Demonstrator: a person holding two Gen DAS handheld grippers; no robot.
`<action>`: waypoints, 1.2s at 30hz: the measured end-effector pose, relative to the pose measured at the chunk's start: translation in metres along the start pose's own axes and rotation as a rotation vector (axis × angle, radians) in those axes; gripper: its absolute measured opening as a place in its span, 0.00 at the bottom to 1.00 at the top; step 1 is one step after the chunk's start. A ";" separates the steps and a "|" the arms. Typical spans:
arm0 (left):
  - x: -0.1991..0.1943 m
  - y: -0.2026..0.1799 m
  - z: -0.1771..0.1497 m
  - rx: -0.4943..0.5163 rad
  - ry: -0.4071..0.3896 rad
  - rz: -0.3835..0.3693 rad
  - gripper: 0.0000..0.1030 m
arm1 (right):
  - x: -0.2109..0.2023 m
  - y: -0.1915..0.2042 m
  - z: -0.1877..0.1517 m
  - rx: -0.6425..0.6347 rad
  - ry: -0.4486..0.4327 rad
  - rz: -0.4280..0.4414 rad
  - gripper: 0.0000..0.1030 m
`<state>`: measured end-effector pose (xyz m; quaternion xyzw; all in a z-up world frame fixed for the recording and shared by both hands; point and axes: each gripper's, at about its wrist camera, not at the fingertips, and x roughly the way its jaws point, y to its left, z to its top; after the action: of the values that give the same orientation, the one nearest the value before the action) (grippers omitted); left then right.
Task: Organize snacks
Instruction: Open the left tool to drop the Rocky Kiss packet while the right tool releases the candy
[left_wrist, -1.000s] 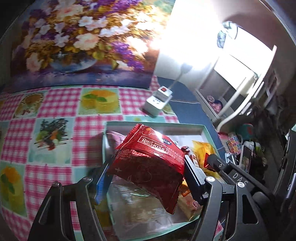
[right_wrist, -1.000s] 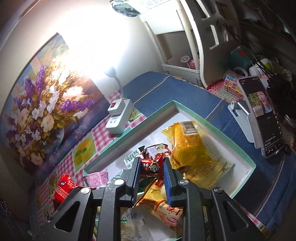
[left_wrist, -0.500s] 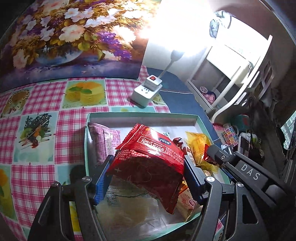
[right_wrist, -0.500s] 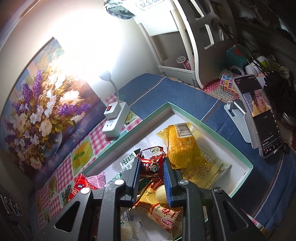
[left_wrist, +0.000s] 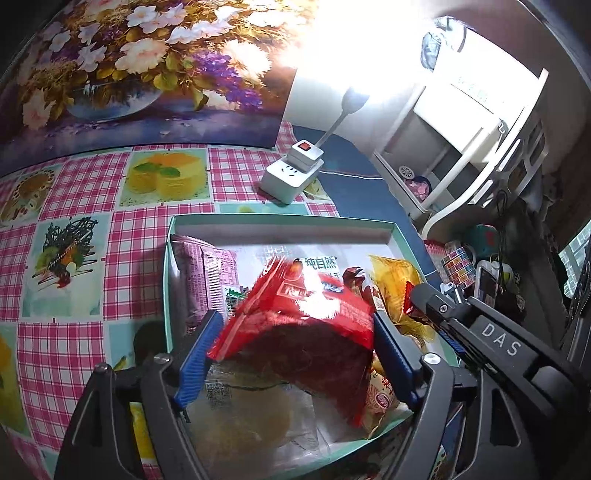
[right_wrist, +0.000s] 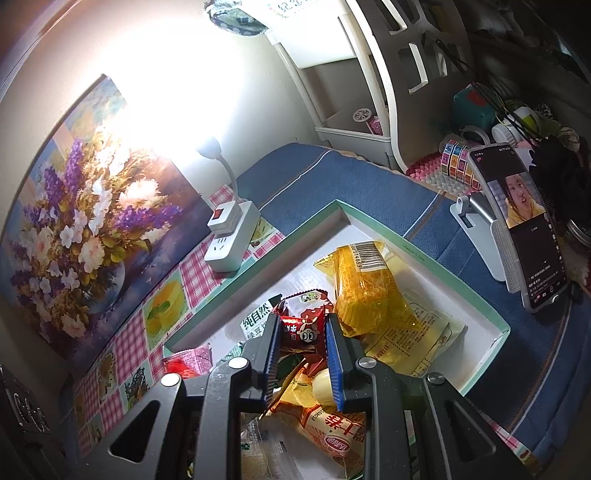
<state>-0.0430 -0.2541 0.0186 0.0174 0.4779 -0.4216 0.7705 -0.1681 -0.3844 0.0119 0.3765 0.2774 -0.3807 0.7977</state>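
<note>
Two handheld grippers are working over a shallow green-rimmed box of snacks sitting on a pink checked tablecloth. In the left wrist view, the left gripper is spreading its blue-padded jaws, and a red snack packet is sitting tilted between them above the box; its right edge is lying against the right pad, while contact on the left is hard to judge. A pink packet is lying at 10 o'clock from it against the box's left wall, and a yellow packet is lying at 2 o'clock. Beneath the red packet, a clear wrapper is showing, partly covered.

In the right wrist view, the right gripper is pinching a small red packet with a cartoon face, jaws pressed close on it. The yellow packet is lying just beside it at 2 o'clock, crowding the right finger. An orange packet is lying at 6 o'clock, partly hidden by the gripper body.

Around the box, a white power strip with a red switch is standing at 12 o'clock, with a glaring lamp rising from it and washing out the wall. A flower painting is leaning behind. A phone on a stand is playing at 3 o'clock. Clutter beyond it is too dark to make out.
</note>
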 end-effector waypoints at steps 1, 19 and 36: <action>0.000 0.000 0.000 0.001 0.001 -0.002 0.80 | 0.000 0.000 0.000 0.000 -0.002 0.000 0.25; -0.008 0.019 0.004 -0.069 -0.003 0.063 0.84 | 0.005 -0.002 -0.002 0.008 0.014 0.005 0.25; -0.022 0.055 0.005 -0.211 -0.050 0.202 0.85 | 0.015 0.010 -0.007 -0.046 0.064 0.005 0.27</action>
<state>-0.0066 -0.2068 0.0172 -0.0260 0.4959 -0.2898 0.8182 -0.1527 -0.3802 0.0008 0.3705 0.3106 -0.3602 0.7978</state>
